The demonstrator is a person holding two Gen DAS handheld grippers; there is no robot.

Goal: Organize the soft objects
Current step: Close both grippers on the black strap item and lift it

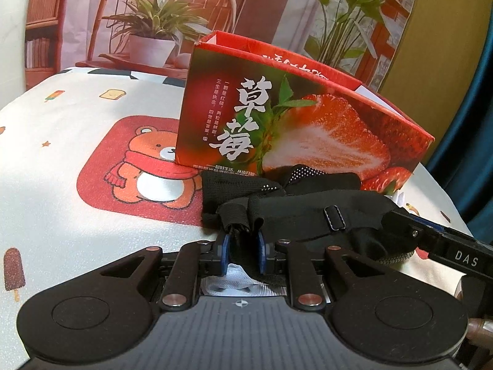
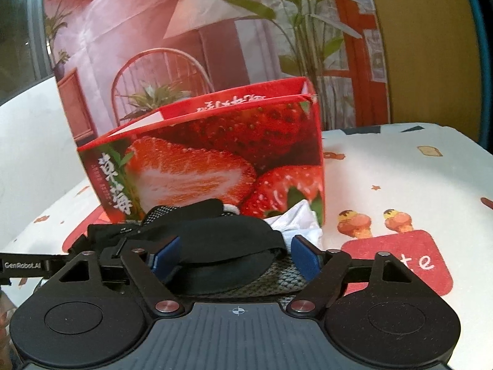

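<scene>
A heap of soft things lies on the table in front of the open strawberry box [image 1: 308, 123] [image 2: 215, 160]. On top is a black sleep mask [image 1: 308, 215] [image 2: 222, 240] with an elastic strap. Behind it lies a black glove with white dots [image 1: 277, 182]. My left gripper [image 1: 243, 246] is shut on a bunched black strap at the heap's left end. My right gripper [image 2: 235, 254] straddles the mask with its blue pads apart; the right pad stands clear of the fabric. A white cloth [image 2: 295, 222] and a grey knitted piece [image 2: 277, 280] lie under the mask.
The tablecloth [image 1: 61, 185] has cartoon bears and ice creams printed on it. A printed backdrop of chairs and plants [image 1: 154, 24] stands behind the box. The right gripper's finger [image 1: 431, 240] reaches in from the right of the left wrist view. A blue curtain [image 1: 474, 123] hangs at far right.
</scene>
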